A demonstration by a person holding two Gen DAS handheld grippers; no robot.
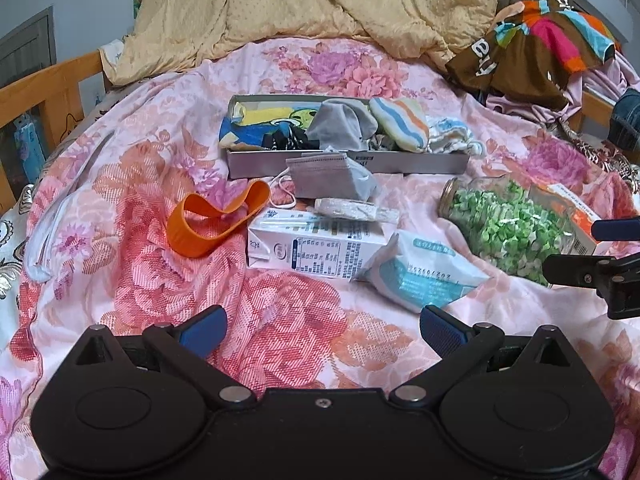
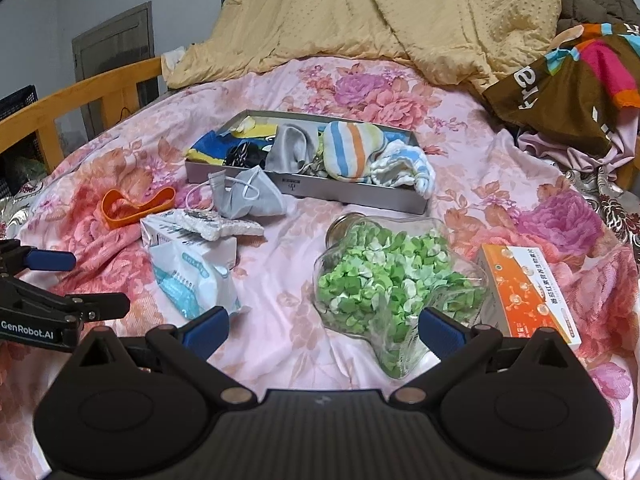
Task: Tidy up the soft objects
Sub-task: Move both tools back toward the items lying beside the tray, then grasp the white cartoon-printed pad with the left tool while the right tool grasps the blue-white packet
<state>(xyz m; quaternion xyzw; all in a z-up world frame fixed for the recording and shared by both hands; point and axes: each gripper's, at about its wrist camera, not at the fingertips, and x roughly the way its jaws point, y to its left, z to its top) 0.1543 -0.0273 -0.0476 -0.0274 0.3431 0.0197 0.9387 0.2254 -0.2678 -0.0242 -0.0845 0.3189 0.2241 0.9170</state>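
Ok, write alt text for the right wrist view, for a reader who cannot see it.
The open, empty right gripper hovers over a floral bedspread, just short of a jar of green paper bits lying on its side. Beyond it a tray holds socks; a grey mask leans on its front wall. The left gripper shows at the left edge.

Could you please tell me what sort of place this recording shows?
Most likely a bedroom: items lie on a floral bedspread, a wooden bed rail runs alongside, and a yellow quilt is heaped behind.
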